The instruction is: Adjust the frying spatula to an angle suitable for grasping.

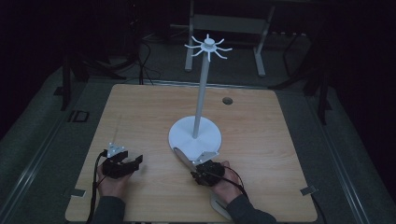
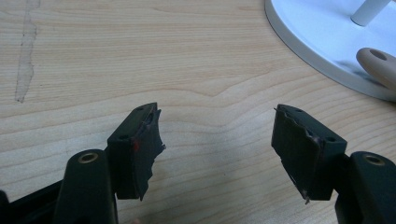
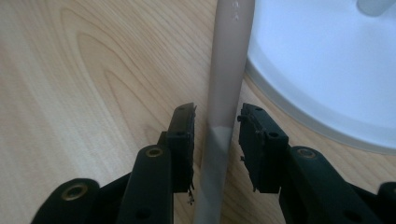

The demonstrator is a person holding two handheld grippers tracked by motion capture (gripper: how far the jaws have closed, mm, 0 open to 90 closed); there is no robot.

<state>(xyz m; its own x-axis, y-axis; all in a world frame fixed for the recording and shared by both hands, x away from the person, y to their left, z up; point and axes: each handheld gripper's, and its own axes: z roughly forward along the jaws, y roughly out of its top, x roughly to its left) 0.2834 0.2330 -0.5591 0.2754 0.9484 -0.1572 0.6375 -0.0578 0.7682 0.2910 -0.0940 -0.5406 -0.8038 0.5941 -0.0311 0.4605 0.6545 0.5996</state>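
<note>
both claws gape: left claw point(image 2: 217, 140) empty, right claw point(image 3: 217, 135) straddling one beige utensil handle point(image 3: 224, 93) (ungripped) beside one white stand point(image 1: 194, 135).

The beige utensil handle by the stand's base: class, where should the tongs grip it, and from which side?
Grip the handle mid-shaft, coming along its length from the person's side as the right tongs do: it is slim, straight, and passes between the jaws, its far end over the white base.

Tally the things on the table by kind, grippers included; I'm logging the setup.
White stand with hooks: 1
Beige utensil: 1
Left gripper, right gripper: 2
Total: 4
</note>
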